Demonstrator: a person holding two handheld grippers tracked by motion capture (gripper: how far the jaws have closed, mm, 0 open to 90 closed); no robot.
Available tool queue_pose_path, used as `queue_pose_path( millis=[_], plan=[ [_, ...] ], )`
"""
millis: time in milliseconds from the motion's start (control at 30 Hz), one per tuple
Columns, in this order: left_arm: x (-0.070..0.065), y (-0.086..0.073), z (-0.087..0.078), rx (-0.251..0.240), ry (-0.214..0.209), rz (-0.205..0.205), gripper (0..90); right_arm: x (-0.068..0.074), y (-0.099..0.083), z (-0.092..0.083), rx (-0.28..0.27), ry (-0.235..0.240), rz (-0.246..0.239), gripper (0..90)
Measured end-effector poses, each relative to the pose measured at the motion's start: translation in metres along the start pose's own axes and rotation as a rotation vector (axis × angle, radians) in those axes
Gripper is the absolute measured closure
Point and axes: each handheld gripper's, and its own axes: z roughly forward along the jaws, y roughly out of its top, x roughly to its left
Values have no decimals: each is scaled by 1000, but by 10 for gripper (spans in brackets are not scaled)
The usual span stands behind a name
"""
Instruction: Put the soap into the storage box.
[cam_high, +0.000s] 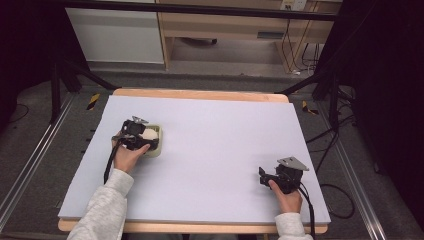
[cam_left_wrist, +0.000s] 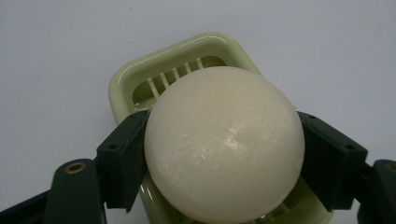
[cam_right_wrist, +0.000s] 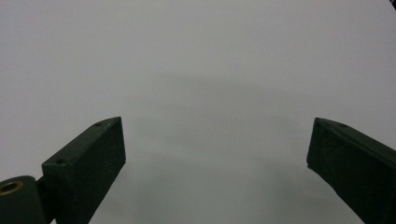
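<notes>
Left gripper: jaws clamped on either side of a round bar of soap, held just over a pale green soap dish on the left part of the table. Soap is creamy, domed, glossy; likely hard but slick, moderately light. Grip at its widest flanks seems best. Dish is rigid plastic, rounded corners, slotted floor. Right gripper: jaws spread wide, nothing between them, above matte lavender tabletop.

A pale lavender table bears a green, seemingly slatted dish.
</notes>
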Motion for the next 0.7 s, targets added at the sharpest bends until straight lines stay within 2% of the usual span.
queue_pose_path(
  millis=[333, 500, 700],
  plan=[
    [-1, 0, -1, -5, 12, 5, 191, 0, 0, 0, 0, -2, -3, 49],
    [-2, 0, -4, -12, 4, 11, 167, 0, 0, 0, -1, -1, -1, 49],
    [-4, 1, -11, -35, 9, 14, 156, 0, 0, 0, -1, -1, -2, 49]
  ],
)
